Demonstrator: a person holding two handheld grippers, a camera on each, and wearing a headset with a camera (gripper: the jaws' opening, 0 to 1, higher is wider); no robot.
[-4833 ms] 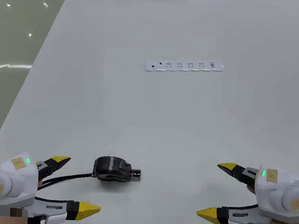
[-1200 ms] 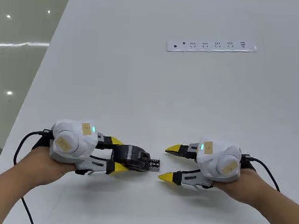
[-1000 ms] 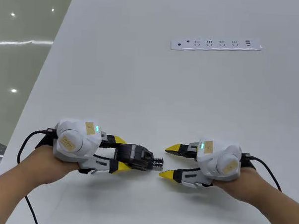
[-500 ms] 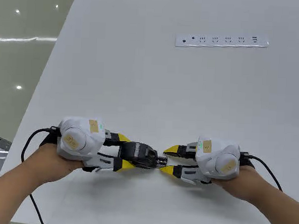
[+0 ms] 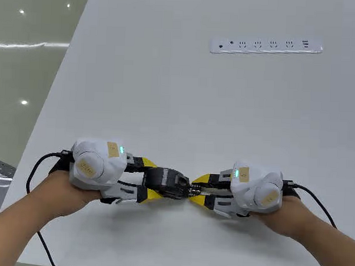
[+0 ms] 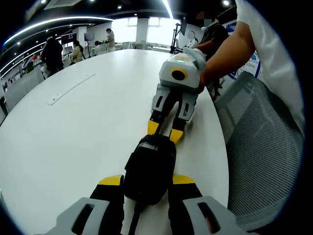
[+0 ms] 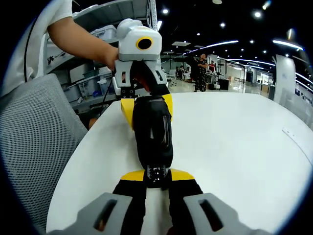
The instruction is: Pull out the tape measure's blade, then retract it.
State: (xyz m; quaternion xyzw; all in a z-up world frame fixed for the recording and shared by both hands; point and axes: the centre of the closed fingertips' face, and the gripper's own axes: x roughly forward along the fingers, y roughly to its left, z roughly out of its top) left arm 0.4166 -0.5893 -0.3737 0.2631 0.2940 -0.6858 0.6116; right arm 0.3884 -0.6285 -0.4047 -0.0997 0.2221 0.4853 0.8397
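The black tape measure (image 5: pixel 166 182) lies low over the white table, gripped across its case by my left gripper (image 5: pixel 147 180). In the left gripper view the case (image 6: pixel 149 169) sits between the yellow fingertips of the left gripper (image 6: pixel 147 179). My right gripper (image 5: pixel 197 189) meets it from the right, its jaws closed on the metal hook at the blade's end (image 7: pixel 156 175). The right gripper view has the right gripper (image 7: pixel 157 175) pinching that hook, with the case (image 7: pixel 152 129) and the left gripper (image 7: pixel 139 49) beyond. No blade shows outside the case.
A white power strip (image 5: pixel 267 45) lies far back on the table (image 5: pixel 167 97), also seen in the left gripper view as the strip (image 6: pixel 71 89). The table's left edge runs close to my left hand. Cables trail from both grippers. A grey mesh chair (image 6: pixel 254 147) stands behind.
My right gripper moved left to the tape measure's front and its jaws closed on the blade hook. The left gripper, which picked up the case earlier, keeps holding it.
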